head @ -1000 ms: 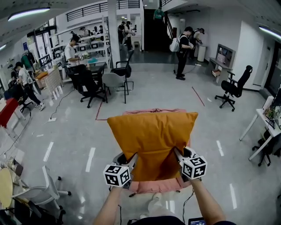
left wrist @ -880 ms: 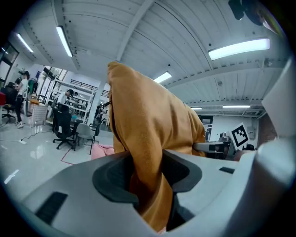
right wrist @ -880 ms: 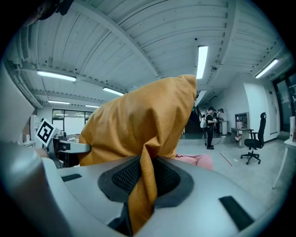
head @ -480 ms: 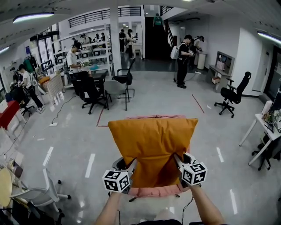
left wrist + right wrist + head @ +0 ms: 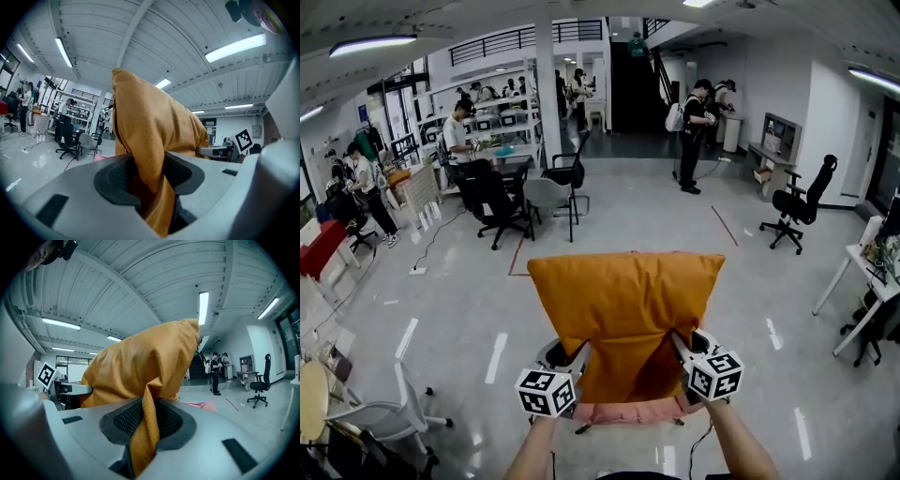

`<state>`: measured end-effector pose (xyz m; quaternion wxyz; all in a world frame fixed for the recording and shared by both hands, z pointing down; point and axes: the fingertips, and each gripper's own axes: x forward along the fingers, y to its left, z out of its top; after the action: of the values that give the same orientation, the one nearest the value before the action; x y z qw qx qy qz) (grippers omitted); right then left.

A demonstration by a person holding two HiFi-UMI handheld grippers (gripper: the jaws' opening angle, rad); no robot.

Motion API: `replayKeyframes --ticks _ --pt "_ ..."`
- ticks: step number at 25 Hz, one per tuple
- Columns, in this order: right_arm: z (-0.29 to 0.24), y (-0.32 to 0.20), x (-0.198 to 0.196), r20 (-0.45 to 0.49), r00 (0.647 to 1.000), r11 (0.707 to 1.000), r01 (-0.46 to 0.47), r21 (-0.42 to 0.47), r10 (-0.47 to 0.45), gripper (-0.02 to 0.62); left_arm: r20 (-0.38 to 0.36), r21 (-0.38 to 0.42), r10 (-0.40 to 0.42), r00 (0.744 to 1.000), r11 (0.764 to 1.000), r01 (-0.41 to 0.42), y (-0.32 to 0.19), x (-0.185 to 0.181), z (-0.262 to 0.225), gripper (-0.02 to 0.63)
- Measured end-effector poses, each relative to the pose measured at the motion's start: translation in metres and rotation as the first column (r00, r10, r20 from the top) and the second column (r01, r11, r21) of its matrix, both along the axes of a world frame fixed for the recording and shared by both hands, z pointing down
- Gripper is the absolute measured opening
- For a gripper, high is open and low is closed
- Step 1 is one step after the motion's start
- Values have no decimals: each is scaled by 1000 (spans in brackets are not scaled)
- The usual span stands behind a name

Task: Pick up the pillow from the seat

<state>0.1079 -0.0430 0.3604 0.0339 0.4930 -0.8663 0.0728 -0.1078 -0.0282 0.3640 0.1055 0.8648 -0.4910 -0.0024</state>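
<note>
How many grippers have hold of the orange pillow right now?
2. The left gripper pinches the pillow at its lower left corner in the head view, the right gripper at its lower right corner. Both are shut on fabric.

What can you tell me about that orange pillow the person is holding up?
The pillow is a mustard-orange, roughly square cushion covered in soft, matte fabric. It stands upright, held by its lower corners. The left gripper and the right gripper are each clamped on a pinched fold of the cover, and the fabric creases between them. The pink seat shows just beneath it; whether the two touch cannot be told.
</note>
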Motion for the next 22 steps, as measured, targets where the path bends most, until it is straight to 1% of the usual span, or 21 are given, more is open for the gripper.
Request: replayKeyframes --ticks 9,22 --pt "-10 14 25 10 1000 1000 1 -8 -1 90 4 9 -8 1000 1000 7 20 25 -14 181" --pt "-21 37 39 25 1000 1000 15 14 -15 89 -4 31 -26 1000 999 26 46 40 -27 181"
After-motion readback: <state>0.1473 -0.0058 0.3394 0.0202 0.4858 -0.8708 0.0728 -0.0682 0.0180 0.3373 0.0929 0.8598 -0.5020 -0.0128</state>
